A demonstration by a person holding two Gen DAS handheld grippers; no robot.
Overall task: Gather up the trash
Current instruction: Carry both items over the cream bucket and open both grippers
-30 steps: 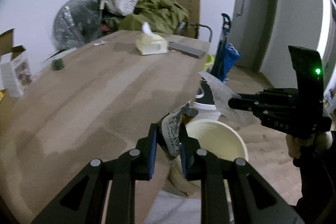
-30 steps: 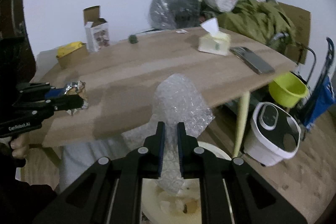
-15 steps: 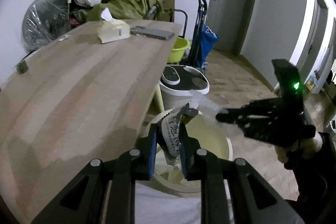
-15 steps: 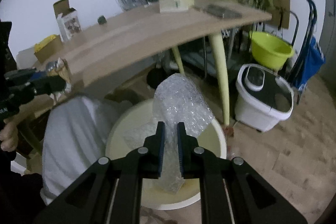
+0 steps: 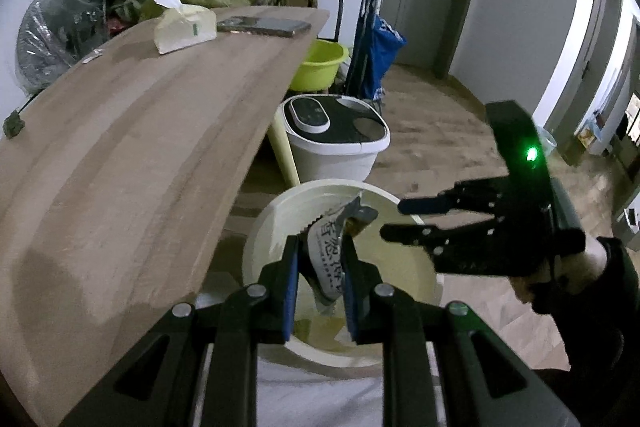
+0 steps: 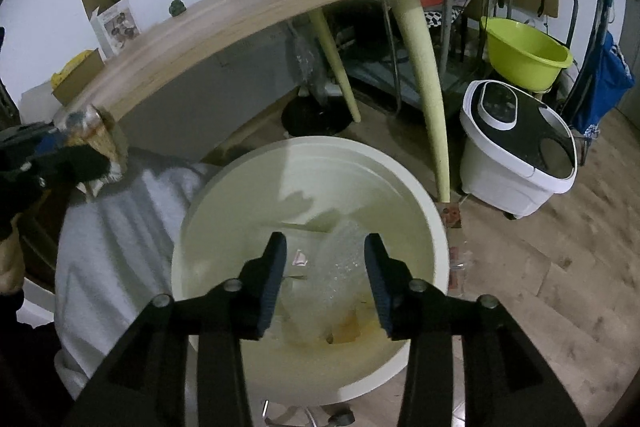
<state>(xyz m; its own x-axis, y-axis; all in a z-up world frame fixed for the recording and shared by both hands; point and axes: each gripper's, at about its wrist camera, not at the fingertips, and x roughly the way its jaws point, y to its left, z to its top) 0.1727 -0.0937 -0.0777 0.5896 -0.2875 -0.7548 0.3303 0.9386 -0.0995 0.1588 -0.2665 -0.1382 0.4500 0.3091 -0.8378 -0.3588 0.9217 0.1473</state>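
Your right gripper hangs over the round cream plastic bin, fingers spreading; the clear bubble wrap lies inside. Your left gripper pinches the crumpled printed foil wrapper above the rim, ready to drop.

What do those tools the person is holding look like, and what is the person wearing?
Both are black, scissor-like linkages with silver pivot bolts. The left gripper has blue pads inside its fingers. The right gripper has dark blue-grey pads and, seen from the left camera, a tall black body with a green light. Dark sleeves show.
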